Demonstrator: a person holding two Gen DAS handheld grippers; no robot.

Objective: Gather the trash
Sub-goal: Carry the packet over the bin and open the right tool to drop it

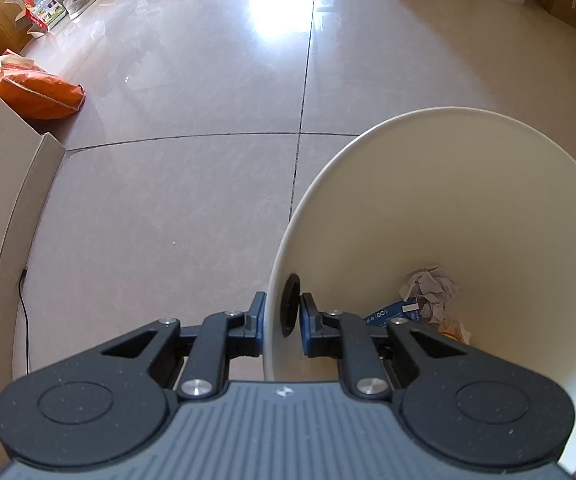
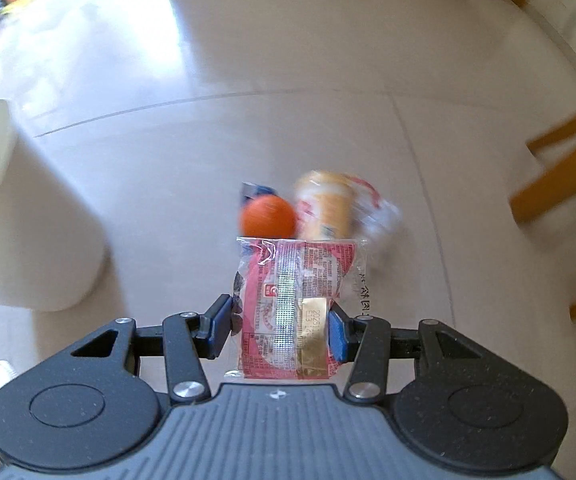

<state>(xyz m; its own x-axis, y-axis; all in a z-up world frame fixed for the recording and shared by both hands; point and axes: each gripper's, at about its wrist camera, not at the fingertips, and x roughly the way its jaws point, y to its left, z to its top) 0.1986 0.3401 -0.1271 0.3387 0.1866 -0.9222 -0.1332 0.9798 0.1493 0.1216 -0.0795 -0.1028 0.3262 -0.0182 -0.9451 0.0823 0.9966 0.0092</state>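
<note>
Right wrist: right tool (image 2: 280, 328) pinching red snack packet (image 2: 288, 300); left tool (image 1: 282, 322) clamped on bin rim (image 1: 276, 280).

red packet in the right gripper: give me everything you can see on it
The red snack packet is a flat, sealed pouch of clear crinkly plastic with a red printed panel, a shiny silver centre seam and a gold date strip. It hangs upright between the right gripper's blue-padded fingers, pinched at both side edges, clear of the floor. An orange ball and other wrappers lie blurred beyond it.
</note>
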